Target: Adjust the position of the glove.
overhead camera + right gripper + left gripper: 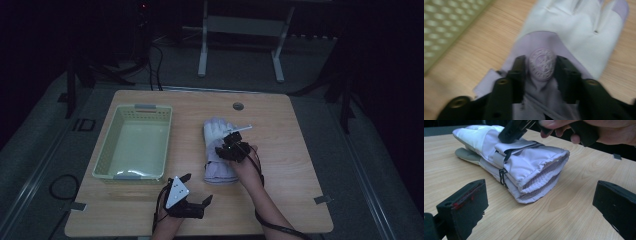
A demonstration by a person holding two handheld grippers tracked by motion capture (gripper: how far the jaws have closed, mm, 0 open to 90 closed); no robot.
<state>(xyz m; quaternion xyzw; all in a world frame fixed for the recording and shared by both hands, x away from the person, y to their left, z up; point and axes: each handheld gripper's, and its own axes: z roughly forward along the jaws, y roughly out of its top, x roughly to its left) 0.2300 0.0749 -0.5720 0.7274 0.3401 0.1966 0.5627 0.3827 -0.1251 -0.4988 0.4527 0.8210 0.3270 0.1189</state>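
Right tongs (541, 72) pinching only gloves' (218, 150) top fabric, left tongs (192, 192) agape nearby: risk of lower glove slipping free.

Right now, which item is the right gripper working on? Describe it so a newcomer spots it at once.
On the wooden table, right of the pale green basket, lie the stacked pale lilac gloves. The right gripper pinches their top fabric at a round embossed patch. They are the only soft, padded item there.
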